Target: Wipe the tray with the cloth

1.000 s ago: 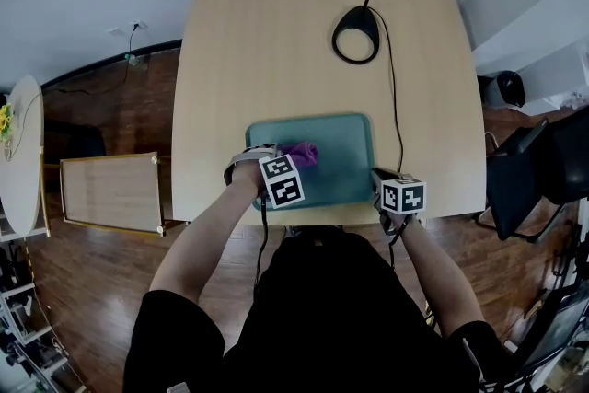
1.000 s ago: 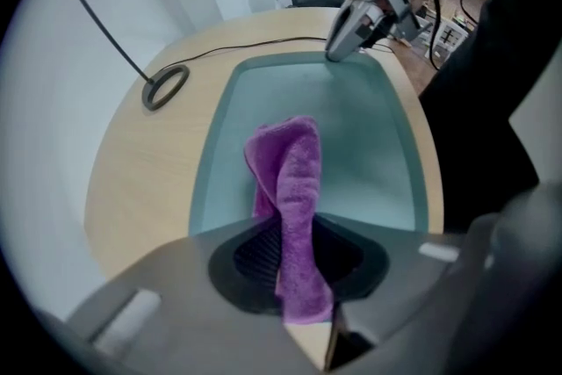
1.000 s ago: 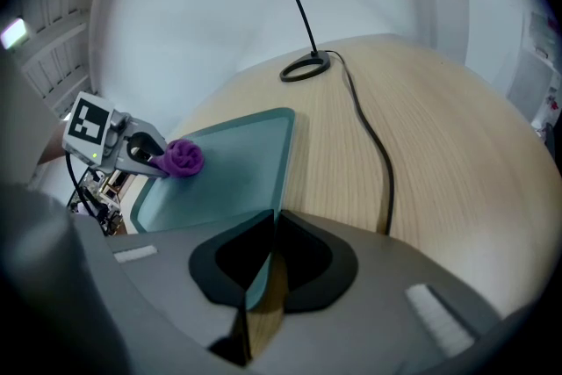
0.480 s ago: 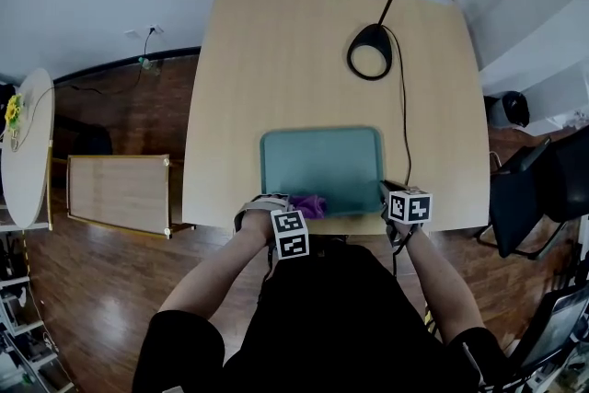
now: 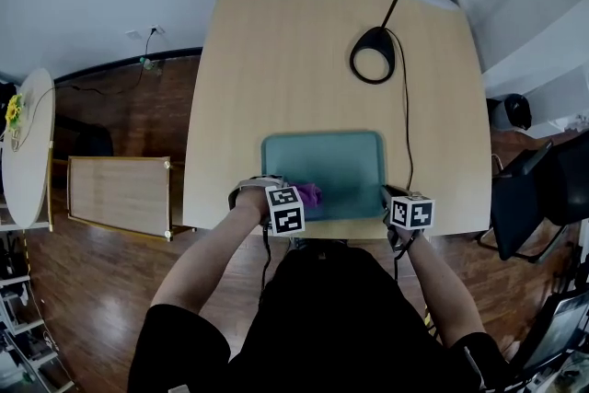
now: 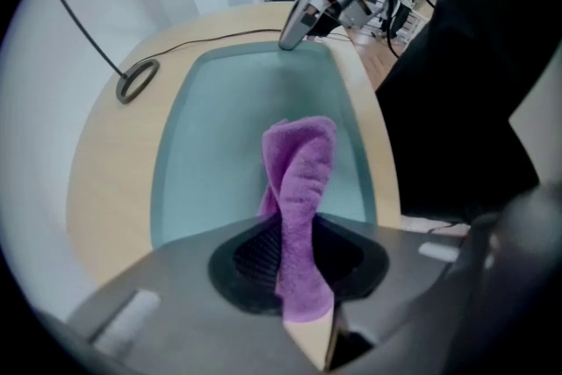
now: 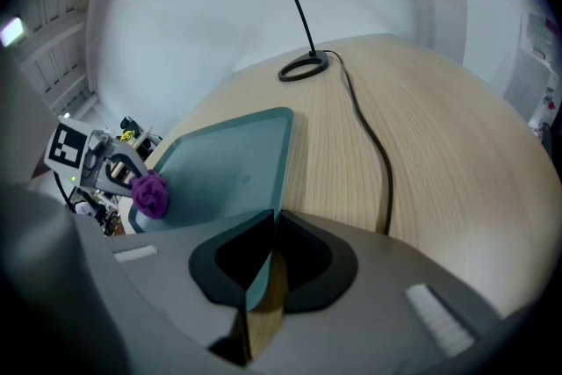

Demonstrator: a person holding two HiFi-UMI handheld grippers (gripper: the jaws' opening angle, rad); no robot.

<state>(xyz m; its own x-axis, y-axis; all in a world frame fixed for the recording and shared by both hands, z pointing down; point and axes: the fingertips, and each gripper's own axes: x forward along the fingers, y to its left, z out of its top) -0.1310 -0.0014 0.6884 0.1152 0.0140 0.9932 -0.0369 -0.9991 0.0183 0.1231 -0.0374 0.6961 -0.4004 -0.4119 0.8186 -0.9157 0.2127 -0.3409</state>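
Grippers at the near edge of a pale wooden table (image 5: 276, 60): left gripper (image 5: 294, 202) pinches a rolled purple terry cloth (image 6: 299, 180) over the near-left corner of a teal rectangular plastic tray (image 6: 219, 145). The right gripper (image 7: 263, 261) is clamped onto the tray's near-right rim. Beyond stands a black desk lamp (image 5: 373, 62), its shade cropped at the top.
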